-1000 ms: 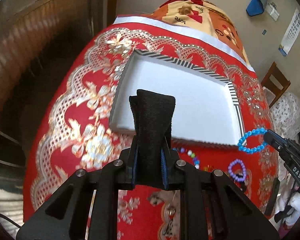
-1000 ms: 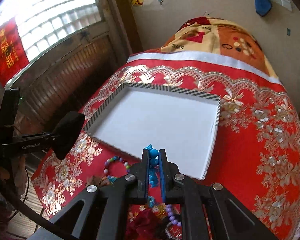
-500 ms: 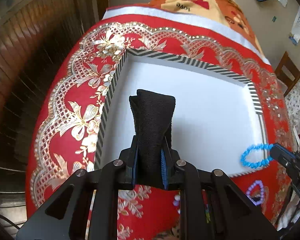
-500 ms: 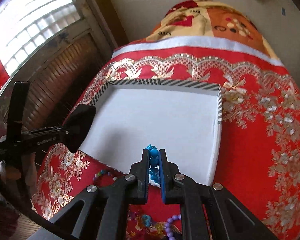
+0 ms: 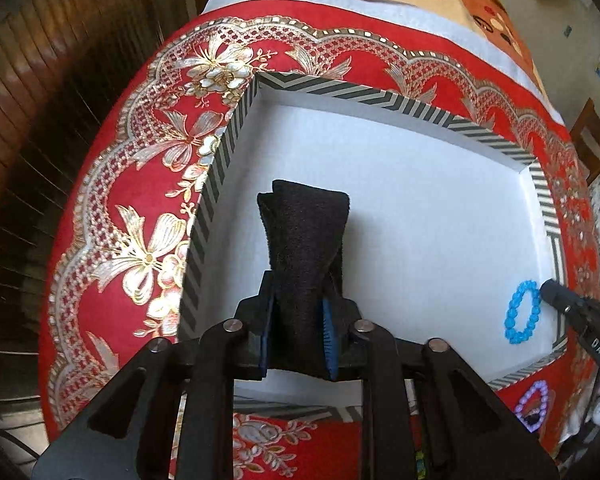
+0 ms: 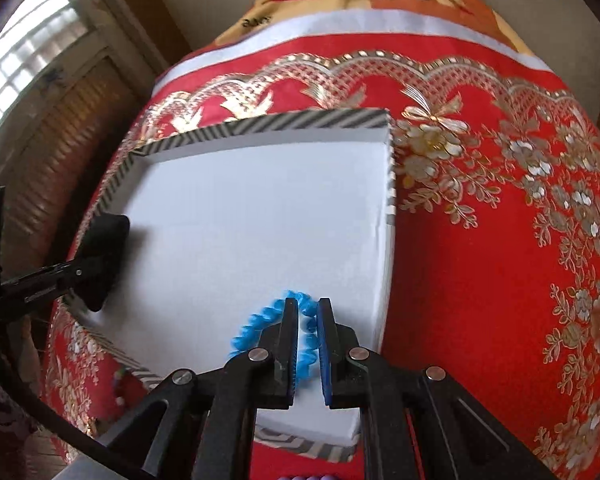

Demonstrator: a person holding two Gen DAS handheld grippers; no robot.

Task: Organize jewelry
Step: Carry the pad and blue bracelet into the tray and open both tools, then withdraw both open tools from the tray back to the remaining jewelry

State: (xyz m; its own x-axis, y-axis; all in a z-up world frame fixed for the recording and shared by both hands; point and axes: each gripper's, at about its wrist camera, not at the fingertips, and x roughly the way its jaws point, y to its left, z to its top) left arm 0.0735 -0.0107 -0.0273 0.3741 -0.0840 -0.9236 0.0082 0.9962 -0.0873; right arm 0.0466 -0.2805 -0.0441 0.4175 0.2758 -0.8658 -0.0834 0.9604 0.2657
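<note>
While the white tray point(image 5: 420, 208) with the striped rim sits on the red floral tablecloth point(image 6: 480, 240), its floor holds only one piece so far: the blue bead bracelet point(image 5: 522, 312), lying near the tray's front right corner. Seen from the right wrist, the right gripper point(image 6: 308, 312) hovers directly over that bracelet with its jaws slightly spread around the beads rather than pinching them, so the placement looks essentially made, though whether the beads are fully free of the pads is hard to tell. Over the tray's left side, the left gripper point(image 5: 302, 240) has its jaws pressed onto a folded black cloth point(image 5: 304, 216), which stands up between them above the white floor and is not yet set down. Outside the tray, a purple bead bracelet point(image 5: 534, 404) lies on the tablecloth beyond the front right corner. By my judgement the sorting is at an early stage, with the cloth and the purple piece left.
</note>
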